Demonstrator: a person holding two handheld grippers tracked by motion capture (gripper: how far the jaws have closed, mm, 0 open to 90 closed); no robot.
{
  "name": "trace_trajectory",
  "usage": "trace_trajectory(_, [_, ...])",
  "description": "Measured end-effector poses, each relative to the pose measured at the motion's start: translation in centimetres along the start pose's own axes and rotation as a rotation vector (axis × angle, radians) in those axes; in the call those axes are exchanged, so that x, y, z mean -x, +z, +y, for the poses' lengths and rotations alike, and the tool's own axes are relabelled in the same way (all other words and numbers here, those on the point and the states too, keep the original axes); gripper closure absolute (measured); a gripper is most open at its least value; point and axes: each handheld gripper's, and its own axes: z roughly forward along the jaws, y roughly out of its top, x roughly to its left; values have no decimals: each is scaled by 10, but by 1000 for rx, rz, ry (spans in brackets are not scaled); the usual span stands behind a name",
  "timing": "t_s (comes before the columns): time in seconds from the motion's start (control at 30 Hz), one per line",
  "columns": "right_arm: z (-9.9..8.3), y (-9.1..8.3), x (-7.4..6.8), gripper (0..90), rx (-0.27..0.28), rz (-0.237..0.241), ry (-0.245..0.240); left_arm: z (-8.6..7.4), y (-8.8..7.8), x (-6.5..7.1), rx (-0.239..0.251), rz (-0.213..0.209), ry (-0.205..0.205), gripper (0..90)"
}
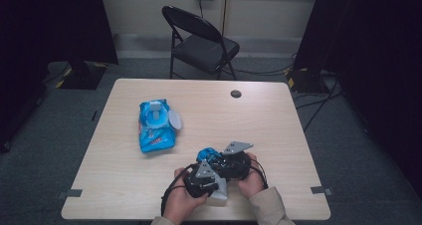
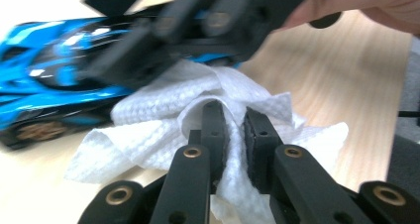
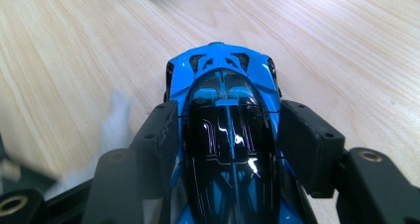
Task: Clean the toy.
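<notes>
Glossy blue toy car (image 3: 229,135) clamped beside crinkled, embossed white wipe (image 2: 163,115).

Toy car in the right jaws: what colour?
Bright blue toy car with a glossy black roof; clearest in the right gripper view.

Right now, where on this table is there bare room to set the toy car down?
The right half of the table is bare, from the round hole to the right edge. The near left corner is free too, below the wipes pack. It is crowded at the near edge, where both grippers, the toy car and the white wipe meet.
</notes>
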Motion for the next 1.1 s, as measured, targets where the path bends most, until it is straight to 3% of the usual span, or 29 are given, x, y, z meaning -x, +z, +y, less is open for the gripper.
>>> trace_trajectory(0.27, [0, 0, 0, 421, 1, -1, -2, -7, -19, -27, -2, 86, -35, 820])
trace_trajectory(0.3, [0, 0, 0, 421, 2, -3, -4, -10, -21, -35, 0, 113, -49, 820])
trace_trajectory(0.57, [0, 0, 0, 421, -1, -1, -5, -19, -18, -58, -2, 220, -117, 818])
trace_trajectory(0.83, [1, 0, 0, 420, -3, -1, -5, -11, -4, -63, -13, 269, -129, 809])
trace_trajectory(1.1, [1, 1, 0, 420, -2, -1, -8, -12, -3, -61, -7, 250, -138, 807])
